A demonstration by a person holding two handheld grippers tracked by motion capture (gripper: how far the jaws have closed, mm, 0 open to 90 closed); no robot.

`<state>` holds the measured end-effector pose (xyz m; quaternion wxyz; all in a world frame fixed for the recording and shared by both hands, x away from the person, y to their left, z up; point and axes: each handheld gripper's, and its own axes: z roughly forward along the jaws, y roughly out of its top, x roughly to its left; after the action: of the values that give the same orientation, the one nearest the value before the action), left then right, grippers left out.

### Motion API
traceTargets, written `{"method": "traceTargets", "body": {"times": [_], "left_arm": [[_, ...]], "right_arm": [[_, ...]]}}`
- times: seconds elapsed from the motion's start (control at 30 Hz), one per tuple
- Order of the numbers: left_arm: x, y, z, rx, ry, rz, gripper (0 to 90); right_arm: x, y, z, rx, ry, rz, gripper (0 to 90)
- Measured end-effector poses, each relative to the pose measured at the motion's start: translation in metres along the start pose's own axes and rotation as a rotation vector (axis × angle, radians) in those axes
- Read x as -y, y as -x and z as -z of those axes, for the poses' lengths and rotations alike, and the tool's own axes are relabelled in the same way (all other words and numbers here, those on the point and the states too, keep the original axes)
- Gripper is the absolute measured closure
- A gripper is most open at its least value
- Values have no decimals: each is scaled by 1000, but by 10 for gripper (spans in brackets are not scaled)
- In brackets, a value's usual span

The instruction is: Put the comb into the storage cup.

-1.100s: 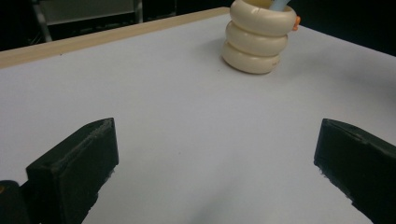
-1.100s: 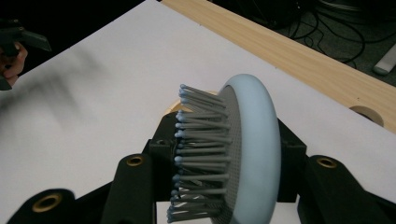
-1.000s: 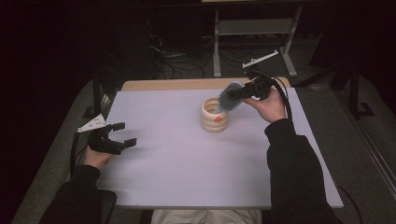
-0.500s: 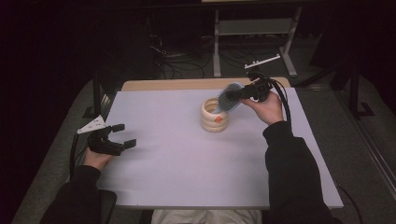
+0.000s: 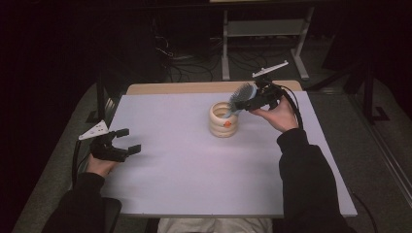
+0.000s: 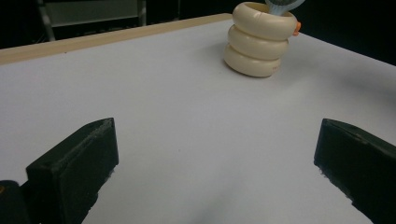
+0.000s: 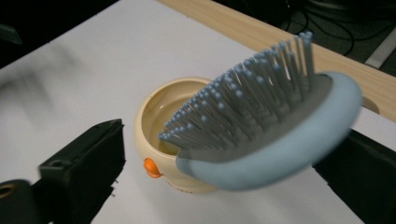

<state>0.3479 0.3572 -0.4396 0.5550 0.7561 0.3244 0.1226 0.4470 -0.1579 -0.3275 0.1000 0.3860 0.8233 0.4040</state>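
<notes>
Right gripper [image 5: 245, 103], black two-jaw tool with trailing cable, sits near the tabletop's far right corner; jaws have just been opening and now stand wide, with the hairbrush [image 7: 261, 126] between them, pads not pressing on it as far as the right gripper view shows. Left gripper [image 5: 127, 141] near the left edge, jaws wide apart, nothing between them, grey three-cornered plate on top.

Tabletop [image 5: 184, 165]: flat matte white sheet, bare wooden strip along the far edge. Room behind is dark, with a metal-legged stand and loose cables on the floor.

Holder [image 5: 223, 119]: cream, glossy, three stacked rings, hollow, small orange knob on its side, toward the far edge right of centre. Hairbrush is oval, pale blue rim, grey pad, ball-tipped bristles, tilted over the holder's mouth.
</notes>
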Motion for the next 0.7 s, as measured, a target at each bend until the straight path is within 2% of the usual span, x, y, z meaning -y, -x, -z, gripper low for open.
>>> {"method": "traceTargets", "body": {"times": [0.17, 0.27, 0.4, 0.7], "left_arm": [[1, 1, -1, 1, -6, 0, 0], [1, 1, -1, 1, -7, -2, 0], [1, 1, -1, 2, -8, -1, 0], [2, 1, 2, -7, 4, 3, 0]], "right_arm": [[7, 4, 6, 7, 31, -6, 0], [12, 6, 11, 14, 40, 18, 0], [18, 7, 15, 8, 62, 21, 0], [32, 11, 24, 10, 92, 15, 0]]}}
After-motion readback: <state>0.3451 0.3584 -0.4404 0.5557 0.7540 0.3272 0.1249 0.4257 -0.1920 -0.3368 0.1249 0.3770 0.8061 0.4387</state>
